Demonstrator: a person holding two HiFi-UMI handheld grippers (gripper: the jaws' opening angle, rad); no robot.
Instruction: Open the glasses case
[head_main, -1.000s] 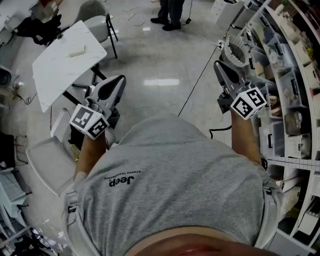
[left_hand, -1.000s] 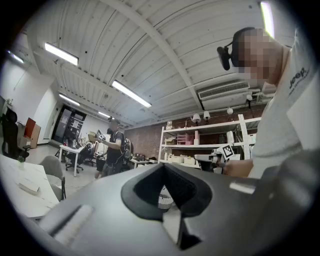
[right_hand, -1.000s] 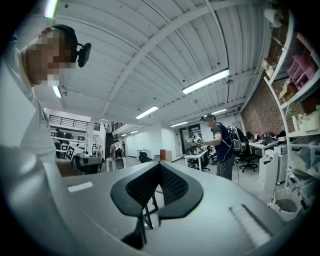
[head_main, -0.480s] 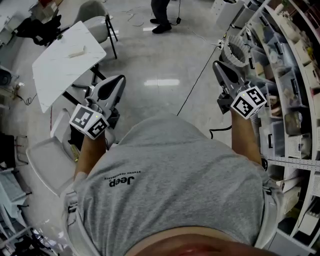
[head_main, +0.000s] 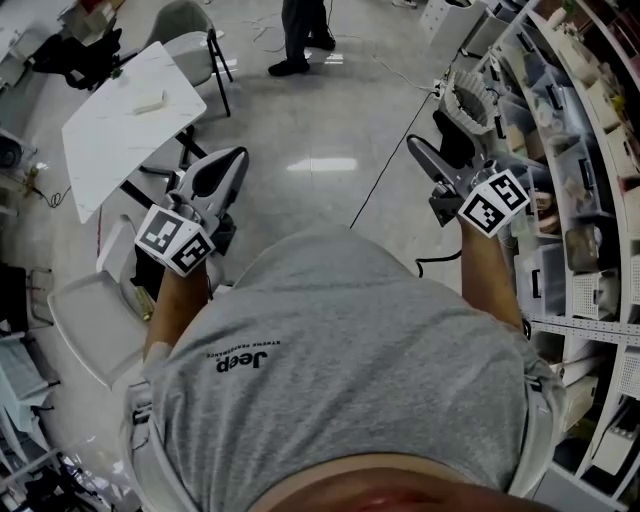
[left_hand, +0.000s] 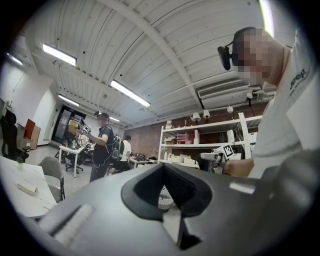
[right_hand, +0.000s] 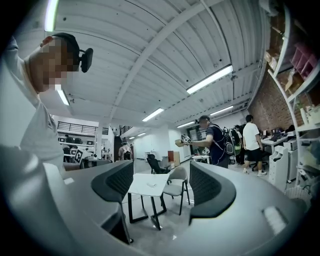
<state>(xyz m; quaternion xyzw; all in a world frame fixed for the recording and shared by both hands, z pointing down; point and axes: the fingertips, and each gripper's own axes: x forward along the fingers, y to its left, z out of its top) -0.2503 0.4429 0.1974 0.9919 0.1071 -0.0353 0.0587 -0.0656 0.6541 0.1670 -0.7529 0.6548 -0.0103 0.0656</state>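
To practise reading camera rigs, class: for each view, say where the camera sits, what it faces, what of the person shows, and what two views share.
Head view: on the person's head, looking steeply down at the floor; grey shirt, left tongs and right tongs show.
Left gripper view: on the left tongs, shut, facing shelves; shirt at right.
Right gripper view: on the right tongs, whose jaws have just been opening, empty, facing the white table; shirt at left.
Shared: head and right gripper views both show that table.
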